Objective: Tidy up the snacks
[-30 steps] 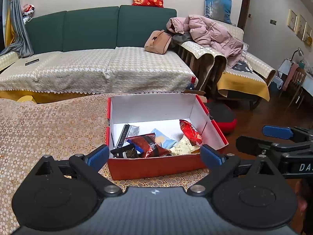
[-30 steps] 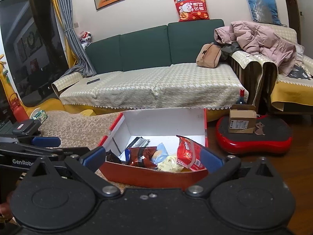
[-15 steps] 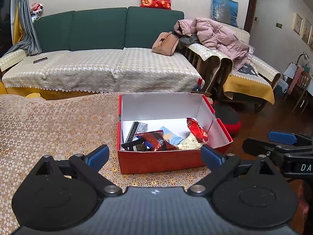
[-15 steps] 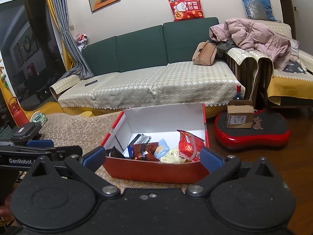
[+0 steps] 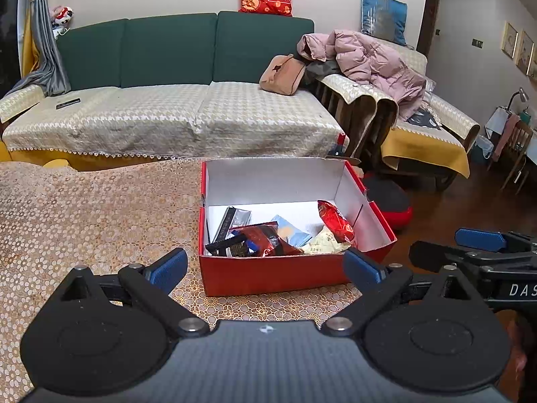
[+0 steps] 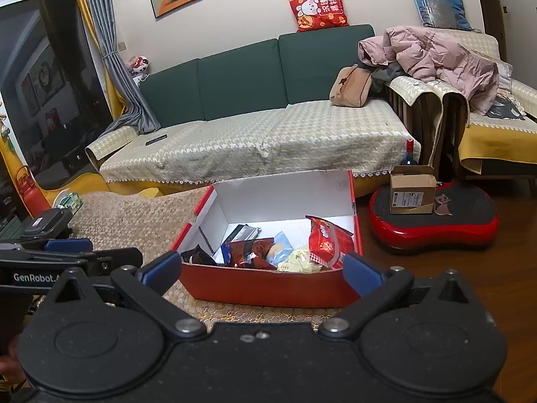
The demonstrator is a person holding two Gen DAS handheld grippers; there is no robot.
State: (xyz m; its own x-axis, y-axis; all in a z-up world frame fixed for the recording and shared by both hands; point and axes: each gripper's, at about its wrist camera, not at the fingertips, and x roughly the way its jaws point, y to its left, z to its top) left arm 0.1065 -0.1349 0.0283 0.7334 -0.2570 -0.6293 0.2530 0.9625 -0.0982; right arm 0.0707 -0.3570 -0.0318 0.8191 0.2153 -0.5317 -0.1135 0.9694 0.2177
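Left gripper (image 5: 265, 267): fingers (image 5: 167, 267) spread wide, holding and touching nothing, poised above the patterned surface (image 5: 84, 221) just short of the near wall of the red box (image 5: 268, 277), which sits at the surface's right edge with its far corner by the far edge. Right gripper (image 6: 261, 268): fingers (image 6: 360, 273) likewise released and empty, in front of the same box; the snacks (image 5: 268, 240) lie loose inside it, among them a red packet (image 6: 327, 241) leaning at the right wall. Legible writing: "DAS" on the right gripper's body in the left view, "GenRobot.A" on the left gripper's body in the right view; packet print is too small to read.
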